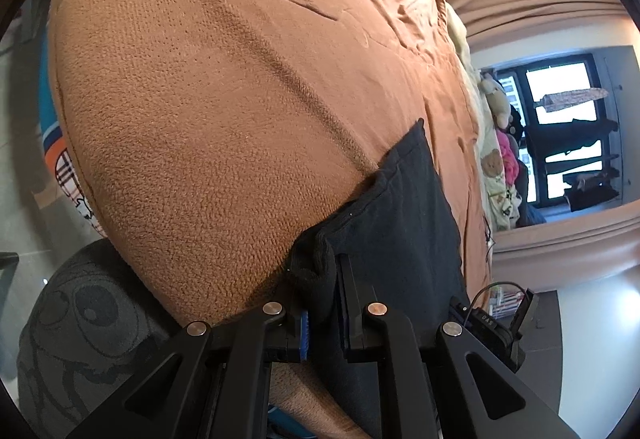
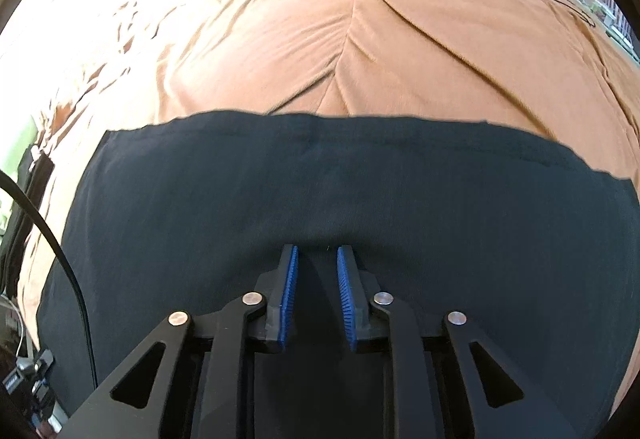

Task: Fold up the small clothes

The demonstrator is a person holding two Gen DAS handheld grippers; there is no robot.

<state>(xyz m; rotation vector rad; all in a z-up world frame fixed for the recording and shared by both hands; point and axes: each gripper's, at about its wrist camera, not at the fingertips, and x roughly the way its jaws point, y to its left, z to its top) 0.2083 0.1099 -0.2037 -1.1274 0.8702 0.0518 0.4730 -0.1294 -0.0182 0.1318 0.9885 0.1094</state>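
Black garment [image 2: 320, 191] — plain, no print. Rust-orange fleece blanket [image 1: 208, 127] beneath, fine dotted knit texture with one darker crease line. Paler orange bedspread [image 2: 304, 39] beyond, washed almost white where light strikes. Black left gripper [image 1: 323, 323] and black right gripper [image 2: 317, 299], silver rivets, ribbed blue pads [image 2: 289, 295]. Grey cushion [image 1: 80, 327] with a darker cartoon outline. Cream bedding [image 1: 494, 175] — brown bear print, a patch of pink beside it.

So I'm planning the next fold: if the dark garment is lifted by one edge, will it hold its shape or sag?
Probably sag: the dark garment lies thin and flat on the blanket. It bunches where the left fingers pinch it, so likely floppy and light.
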